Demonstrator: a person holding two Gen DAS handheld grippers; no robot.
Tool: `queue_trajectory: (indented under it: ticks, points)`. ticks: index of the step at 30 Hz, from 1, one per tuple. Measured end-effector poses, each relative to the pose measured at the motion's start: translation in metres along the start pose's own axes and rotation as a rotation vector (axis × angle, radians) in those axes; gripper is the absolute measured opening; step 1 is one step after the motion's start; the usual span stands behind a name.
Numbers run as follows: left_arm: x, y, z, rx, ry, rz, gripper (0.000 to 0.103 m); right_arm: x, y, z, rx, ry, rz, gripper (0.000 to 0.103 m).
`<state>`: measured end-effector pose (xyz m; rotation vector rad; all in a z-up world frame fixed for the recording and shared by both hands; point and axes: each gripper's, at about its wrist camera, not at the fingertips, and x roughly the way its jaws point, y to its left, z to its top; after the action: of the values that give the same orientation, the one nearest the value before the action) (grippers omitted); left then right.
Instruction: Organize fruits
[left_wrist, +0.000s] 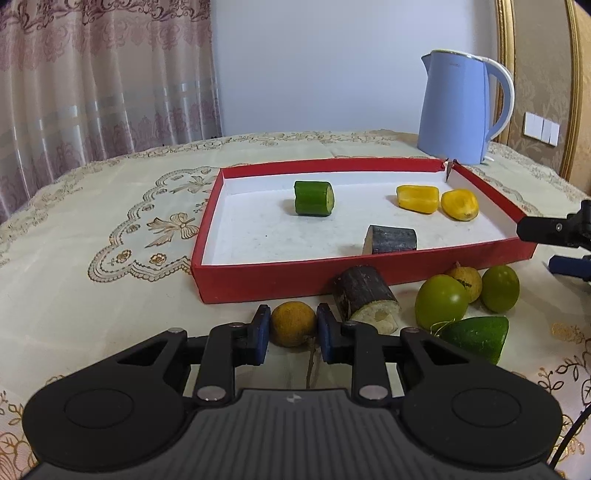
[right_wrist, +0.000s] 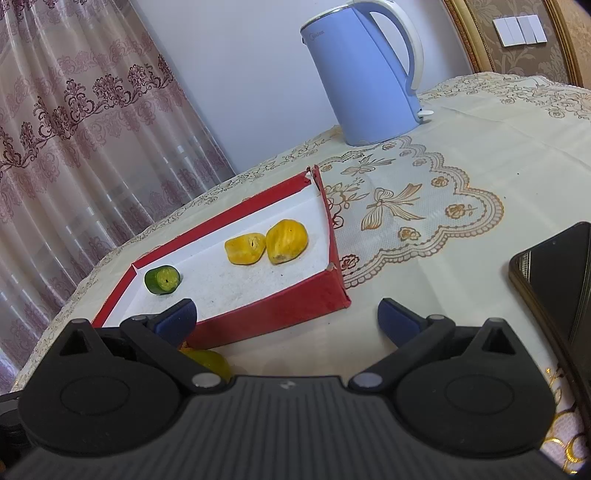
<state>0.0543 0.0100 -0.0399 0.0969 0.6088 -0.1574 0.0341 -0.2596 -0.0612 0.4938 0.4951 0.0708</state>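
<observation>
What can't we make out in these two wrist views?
- Left view: lower half of the sugarcane piece in the tray, behind the red tray wall.
- Left view: right gripper, cut by the frame edge.
- Right view: yellow-green fruit, mostly under the gripper body.
- Right view: phone, cut by the frame edge.

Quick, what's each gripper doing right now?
Left gripper: shut on the round orange fruit, still on the table.
Right gripper: open, holding nothing.
</observation>
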Motion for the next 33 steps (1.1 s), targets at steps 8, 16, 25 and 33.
queue_trajectory:
  ticks: [8,16,25,33]
  points:
    - [0.0,-0.002,0.0,0.007,-0.001,0.015,0.026,0.0,-0.001,0.0,0.001,0.0,0.001,0.103]
    - [-0.001,0.002,0.002,-0.031,0.016,0.028,0.026,0.002,0.005,0.0,-0.036,0.013,-0.03,0.103]
    - [-0.01,0.003,0.007,-0.029,-0.014,0.046,0.026,0.004,0.01,0.0,-0.065,0.024,-0.052,0.103]
    - [-0.014,0.002,0.018,-0.015,-0.032,0.069,0.026,0.003,0.008,0.0,-0.048,0.018,-0.039,0.103]
